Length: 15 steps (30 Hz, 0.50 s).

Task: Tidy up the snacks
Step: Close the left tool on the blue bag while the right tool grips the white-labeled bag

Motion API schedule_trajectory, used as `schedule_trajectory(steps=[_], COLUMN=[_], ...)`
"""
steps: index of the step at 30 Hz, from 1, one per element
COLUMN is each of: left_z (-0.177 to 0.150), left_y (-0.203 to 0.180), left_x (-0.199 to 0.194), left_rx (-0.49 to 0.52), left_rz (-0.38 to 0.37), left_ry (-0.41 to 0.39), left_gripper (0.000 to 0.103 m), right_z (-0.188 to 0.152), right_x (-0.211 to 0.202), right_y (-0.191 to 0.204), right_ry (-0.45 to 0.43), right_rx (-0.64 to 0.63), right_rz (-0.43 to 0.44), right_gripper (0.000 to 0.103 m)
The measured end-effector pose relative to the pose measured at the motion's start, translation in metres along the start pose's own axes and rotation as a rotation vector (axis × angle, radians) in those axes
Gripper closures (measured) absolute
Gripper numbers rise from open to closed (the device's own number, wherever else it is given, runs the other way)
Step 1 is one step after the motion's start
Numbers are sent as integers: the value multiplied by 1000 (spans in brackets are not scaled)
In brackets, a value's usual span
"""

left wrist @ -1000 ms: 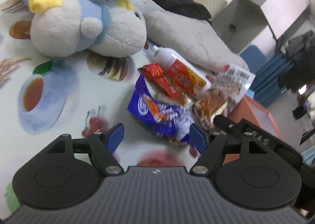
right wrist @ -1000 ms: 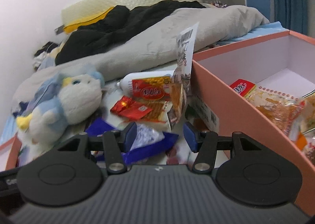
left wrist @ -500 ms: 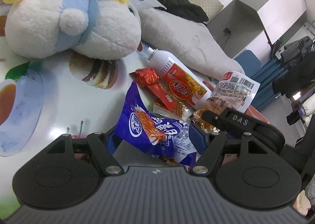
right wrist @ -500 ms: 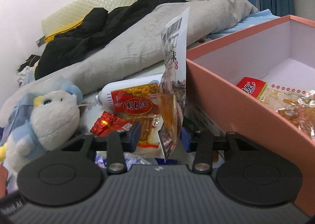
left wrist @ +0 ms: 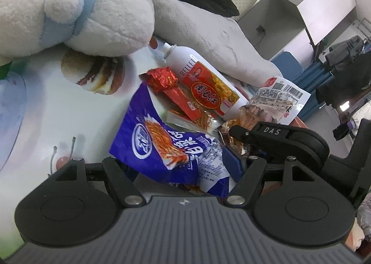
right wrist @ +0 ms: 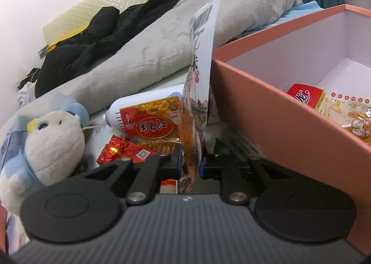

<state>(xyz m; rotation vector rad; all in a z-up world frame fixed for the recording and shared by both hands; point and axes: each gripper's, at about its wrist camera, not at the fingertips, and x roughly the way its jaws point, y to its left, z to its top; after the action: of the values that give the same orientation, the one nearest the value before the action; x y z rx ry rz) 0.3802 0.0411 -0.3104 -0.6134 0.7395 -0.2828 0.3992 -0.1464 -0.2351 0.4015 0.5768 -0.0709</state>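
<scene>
A blue snack packet (left wrist: 167, 145) lies crumpled on the printed sheet between the fingers of my left gripper (left wrist: 178, 164). That gripper stands open and its pads do not press the packet. A white packet with orange snacks (right wrist: 201, 66) stands on edge against the pink box (right wrist: 266, 101). My right gripper (right wrist: 190, 164) has its jaws closing, and both pads touch the packet's lower part. In the left wrist view the same packet (left wrist: 278, 99) shows beyond the right gripper's black housing (left wrist: 289, 145).
A red foil packet (left wrist: 162, 78), a red-and-yellow packet (left wrist: 208, 92) and a white bottle (left wrist: 185, 64) lie behind the blue one. A plush toy (left wrist: 81, 8) sits at the left. Grey blanket (right wrist: 150, 55) and black clothes (right wrist: 92, 39) lie behind. The box holds a red packet (right wrist: 306, 98) and clear packets (right wrist: 347, 115).
My left gripper moved forward until the blue packet came between its fingers. The right gripper advanced to the white packet and its jaws narrowed onto it.
</scene>
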Motion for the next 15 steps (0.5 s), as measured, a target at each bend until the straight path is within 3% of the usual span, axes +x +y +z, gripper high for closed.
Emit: schedule_trajectory(steps=[2,6,15], left_z=[-2,-4,-3], left_y=[-2,-5,-6], left_x=[2,6,4], left_rx=[4,12,9], left_rz=[-12,27,49], left_ry=[4,-9,-16], left_gripper=[28,46,62], right_z=[0,-1,-6], right_x=[-1,-7,-24], right_y=[0,0,-3], right_ry=[2,2,17], right_rx=[-12,-40,-75], right_rz=[8,14,22], right_gripper=[89,90,90])
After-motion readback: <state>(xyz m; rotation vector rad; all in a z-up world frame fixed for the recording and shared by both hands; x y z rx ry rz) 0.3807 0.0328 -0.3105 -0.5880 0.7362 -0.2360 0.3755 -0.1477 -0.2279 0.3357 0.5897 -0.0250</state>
